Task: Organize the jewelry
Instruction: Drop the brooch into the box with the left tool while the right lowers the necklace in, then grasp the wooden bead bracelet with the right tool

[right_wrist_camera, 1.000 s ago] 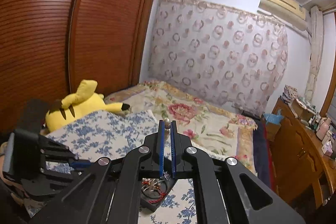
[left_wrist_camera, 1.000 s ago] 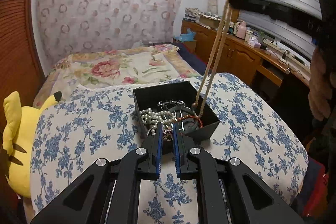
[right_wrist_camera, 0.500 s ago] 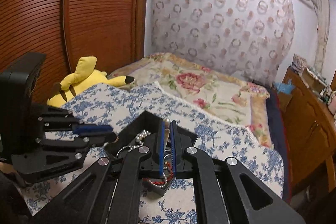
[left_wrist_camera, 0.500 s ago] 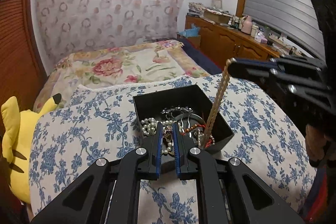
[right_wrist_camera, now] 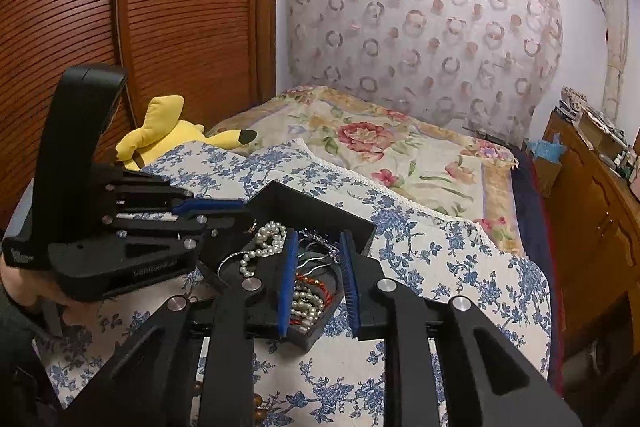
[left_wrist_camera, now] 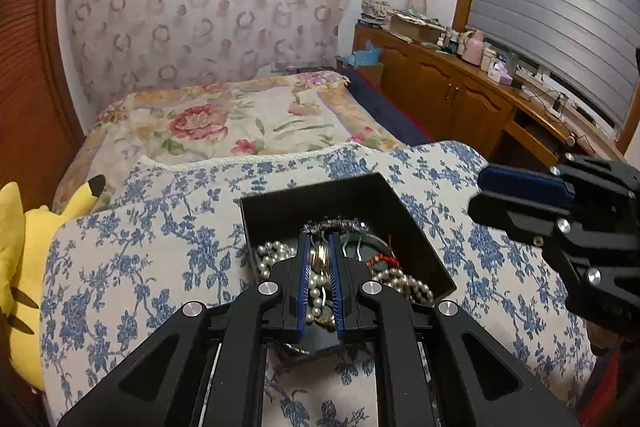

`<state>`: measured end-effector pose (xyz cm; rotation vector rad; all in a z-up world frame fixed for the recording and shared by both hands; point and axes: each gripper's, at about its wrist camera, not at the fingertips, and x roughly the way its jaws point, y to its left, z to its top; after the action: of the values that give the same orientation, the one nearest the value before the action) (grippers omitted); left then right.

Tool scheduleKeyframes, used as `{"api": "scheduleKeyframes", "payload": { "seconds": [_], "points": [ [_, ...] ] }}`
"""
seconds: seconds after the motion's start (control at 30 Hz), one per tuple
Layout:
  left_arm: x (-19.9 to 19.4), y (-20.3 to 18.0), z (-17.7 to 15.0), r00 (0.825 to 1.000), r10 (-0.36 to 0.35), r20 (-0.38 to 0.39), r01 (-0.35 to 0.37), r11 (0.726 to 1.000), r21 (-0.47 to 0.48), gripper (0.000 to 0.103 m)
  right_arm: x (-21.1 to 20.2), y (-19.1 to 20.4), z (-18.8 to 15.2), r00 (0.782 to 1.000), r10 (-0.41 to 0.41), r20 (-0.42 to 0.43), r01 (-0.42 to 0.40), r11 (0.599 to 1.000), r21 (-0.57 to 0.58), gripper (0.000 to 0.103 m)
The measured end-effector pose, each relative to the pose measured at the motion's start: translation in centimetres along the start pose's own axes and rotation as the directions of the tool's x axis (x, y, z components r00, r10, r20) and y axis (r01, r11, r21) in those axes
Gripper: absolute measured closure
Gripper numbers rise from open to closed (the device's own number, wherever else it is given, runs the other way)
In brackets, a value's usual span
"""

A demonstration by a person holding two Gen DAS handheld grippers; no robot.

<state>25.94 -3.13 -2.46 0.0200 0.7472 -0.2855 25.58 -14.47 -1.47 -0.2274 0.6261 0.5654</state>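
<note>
Black box (left_wrist_camera: 404,223) sitting on the blue-flowered cloth (left_wrist_camera: 160,259), filled with tangled jewelry: pearl strings (left_wrist_camera: 272,259), a red cord bracelet (left_wrist_camera: 384,261), some silver pieces (too knotted to separate by eye). Left gripper (left_wrist_camera: 321,279) reaching low into the box, its blue pads only narrowly apart with pearls and a gold-coloured piece between them; cannot tell if really pinched. Right gripper (right_wrist_camera: 318,279) hovering over the box's near corner, fingers spread wide, holding nothing. Yellow plush toy (right_wrist_camera: 168,135) beside the cloth.
</note>
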Motion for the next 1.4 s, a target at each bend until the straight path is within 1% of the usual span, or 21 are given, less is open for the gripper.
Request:
{"api": "scheduleKeyframes", "payload": {
  "seconds": [0.07, 0.1, 0.13, 0.17, 0.27, 0.33, 0.37, 0.5, 0.53, 0.57, 0.6, 0.67, 0.77, 0.83, 0.9, 1.0, 1.17, 1.27, 1.4],
  "points": [
    [-0.1, 0.1, 0.2, 1.000, -0.003, 0.002, 0.003, 1.000, -0.006, 0.091, -0.1, -0.1, -0.1, 1.000, 0.001, 0.003, -0.001, 1.000, 0.002, 0.079],
    [-0.3, 0.1, 0.2, 1.000, -0.002, 0.007, 0.002, 1.000, -0.008, 0.082, -0.3, -0.2, -0.2, 1.000, 0.003, 0.005, -0.003, 1.000, 0.005, 0.079],
    [-0.5, 0.1, 0.1, 1.000, -0.001, 0.015, 0.001, 1.000, -0.009, 0.075, -0.5, -0.2, -0.4, 1.000, 0.006, 0.007, -0.006, 1.000, 0.009, 0.079],
    [-0.7, 0.2, 0.2, 1.000, -0.002, 0.022, 0.002, 1.000, -0.010, 0.064, -0.6, -0.3, -0.5, 1.000, 0.007, 0.009, -0.007, 1.000, 0.010, 0.079],
    [-1.6, 0.1, -0.2, 1.000, 0.009, 0.030, -0.009, 1.000, -0.003, 0.062, -0.9, -0.4, -1.1, 1.000, 0.014, 0.008, -0.014, 1.000, 0.013, 0.080],
    [-2.4, -0.1, -0.8, 0.999, 0.009, 0.041, -0.009, 1.000, 0.008, 0.057, -1.4, -0.2, -1.8, 1.000, 0.021, 0.011, -0.022, 1.000, 0.012, 0.079],
    [-3.0, -0.3, -1.2, 0.999, 0.006, 0.047, -0.007, 1.000, 0.014, 0.054, -1.7, 0.0, -2.3, 1.000, 0.025, 0.011, -0.025, 1.000, 0.011, 0.080],
    [-4.2, -0.8, -3.1, 0.999, -0.007, 0.043, 0.005, 0.999, 0.039, 0.051, -3.0, 0.8, -4.3, 0.999, 0.047, 0.010, -0.047, 0.999, 0.017, 0.080],
    [-4.5, -0.9, -3.7, 0.999, -0.008, 0.043, 0.006, 0.999, 0.044, 0.048, -3.2, 1.0, -4.8, 0.999, 0.054, 0.008, -0.054, 0.998, 0.017, 0.080],
    [-4.7, -1.0, -4.2, 0.999, -0.008, 0.043, 0.006, 0.999, 0.046, 0.040, -3.4, 1.3, -5.4, 0.998, 0.063, 0.002, -0.063, 0.998, 0.017, 0.080],
    [-5.0, -1.1, -4.9, 0.999, -0.015, 0.044, 0.013, 0.999, 0.047, 0.037, -3.5, 1.6, -5.9, 0.997, 0.071, -0.005, -0.071, 0.997, 0.015, 0.080],
    [-5.3, -1.2, -5.8, 0.999, -0.024, 0.037, 0.022, 0.999, 0.048, 0.036, -3.7, 2.2, -7.0, 0.996, 0.085, -0.017, -0.085, 0.996, 0.010, 0.080],
    [-5.7, -1.1, -7.5, 0.999, -0.027, 0.028, 0.026, 0.999, 0.044, 0.028, -3.6, 3.0, -8.4, 0.994, 0.101, -0.044, -0.101, 0.995, 0.006, 0.080],
    [-6.0, -1.0, -8.4, 0.999, -0.035, 0.023, 0.034, 0.999, 0.037, 0.026, -3.4, 3.6, -9.3, 0.991, 0.113, -0.066, -0.113, 0.994, 0.001, 0.080],
    [-6.1, -1.1, -9.3, 0.999, -0.030, 0.014, 0.030, 0.999, 0.038, 0.020, -3.1, 4.1, -10.2, 0.988, 0.126, -0.092, -0.127, 0.992, -0.004, 0.080],
    [-6.5, -1.5, -10.6, 1.000, -0.016, 0.007, 0.016, 0.998, 0.065, 0.019, -2.5, 4.8, -11.2, 0.982, 0.134, -0.130, -0.137, 0.990, -0.017, 0.080],
    [-6.8, -1.5, -12.1, 1.000, -0.029, -0.012, 0.030, 0.998, 0.048, 0.019, -1.5, 5.3, -12.3, 0.974, 0.132, -0.182, -0.139, 0.990, -0.027, 0.080],
    [-6.9, -1.4, -12.6, 0.999, -0.032, -0.018, 0.033, 0.998, 0.045, 0.019, -1.0, 5.6, -12.6, 0.968, 0.134, -0.210, -0.145, 0.989, -0.038, 0.080],
    [-7.0, -1.4, -12.8, 0.999, -0.032, -0.018, 0.033, 0.999, 0.043, 0.019, -0.4, 6.1, -12.3, 0.962, 0.111, -0.248, -0.132, 0.989, -0.069, 0.080]
  ]
}}
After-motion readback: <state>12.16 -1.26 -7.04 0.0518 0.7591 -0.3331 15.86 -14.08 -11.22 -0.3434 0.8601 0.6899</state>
